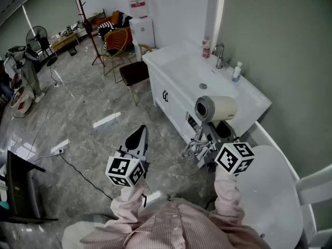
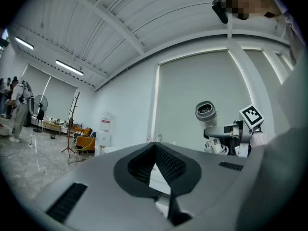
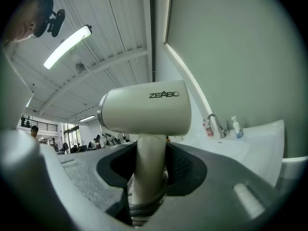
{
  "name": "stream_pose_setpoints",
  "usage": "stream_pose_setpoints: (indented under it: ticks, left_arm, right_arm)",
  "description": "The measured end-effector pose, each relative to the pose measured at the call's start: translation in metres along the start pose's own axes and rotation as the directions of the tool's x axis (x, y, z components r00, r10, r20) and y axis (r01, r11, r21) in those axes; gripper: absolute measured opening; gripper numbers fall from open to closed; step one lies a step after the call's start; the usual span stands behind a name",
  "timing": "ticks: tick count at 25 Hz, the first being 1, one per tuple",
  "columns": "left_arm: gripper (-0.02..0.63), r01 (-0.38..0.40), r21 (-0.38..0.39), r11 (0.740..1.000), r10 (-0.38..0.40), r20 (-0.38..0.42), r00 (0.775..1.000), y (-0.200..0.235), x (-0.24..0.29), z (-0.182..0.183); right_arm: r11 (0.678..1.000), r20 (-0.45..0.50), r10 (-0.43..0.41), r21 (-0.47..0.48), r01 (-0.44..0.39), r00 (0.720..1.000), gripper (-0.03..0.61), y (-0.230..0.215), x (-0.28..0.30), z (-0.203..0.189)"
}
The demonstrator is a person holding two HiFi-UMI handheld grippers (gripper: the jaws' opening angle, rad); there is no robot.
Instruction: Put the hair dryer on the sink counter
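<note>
**A:** What is the biggest risk from here?

**B:** The table (image 1: 249, 95). The hair dryer (image 1: 215, 108) hangs in the air by its front edge, not on it yet. My right gripper (image 3: 150, 162) has its jaws clamped on the handle only, with the bulky barrel up top. If I set it down too near that edge, I reckon it could tip off onto the floor (image 1: 88, 102).

**A:** And the dryer itself?

**B:** The handle looks smooth and round. It might twist in my jaws as I lower it, or roll toward the basin (image 1: 199, 69) once released.

**A:** Anything smaller?

**B:** The cord (image 3: 144, 210) is bunched at the handle's foot and could catch on my jaws as they part. The faucet (image 1: 219, 53) and soap bottle (image 1: 236, 71) stand at the back, and too long a reach would knock them. My left gripper (image 1: 139, 136) is closed on nothing and well apart, so it offers no support.
</note>
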State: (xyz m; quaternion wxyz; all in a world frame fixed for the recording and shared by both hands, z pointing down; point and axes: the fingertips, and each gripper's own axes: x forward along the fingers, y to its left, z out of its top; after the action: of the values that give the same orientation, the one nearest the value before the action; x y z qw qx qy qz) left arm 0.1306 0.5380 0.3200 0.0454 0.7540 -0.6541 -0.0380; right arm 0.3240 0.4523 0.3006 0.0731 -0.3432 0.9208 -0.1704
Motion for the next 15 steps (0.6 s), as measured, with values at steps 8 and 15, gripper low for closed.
stream_pose_setpoints:
  ticks: [8, 15]
  left_arm:
    - [-0.003, -0.009, -0.022, 1.0, 0.008, -0.011, 1.0, 0.001, 0.02, -0.011]
    - [-0.002, -0.012, -0.035, 0.999, 0.011, -0.03, 0.999, 0.012, 0.043, -0.015]
  right_arm:
    - [1.0, -0.01, 0.011, 0.001, -0.011, 1.0, 0.158, -0.014, 0.014, -0.005]
    - [0.999, -0.019, 0.023, 0.039, -0.022, 1.0, 0.159, -0.026, 0.038, -0.005]
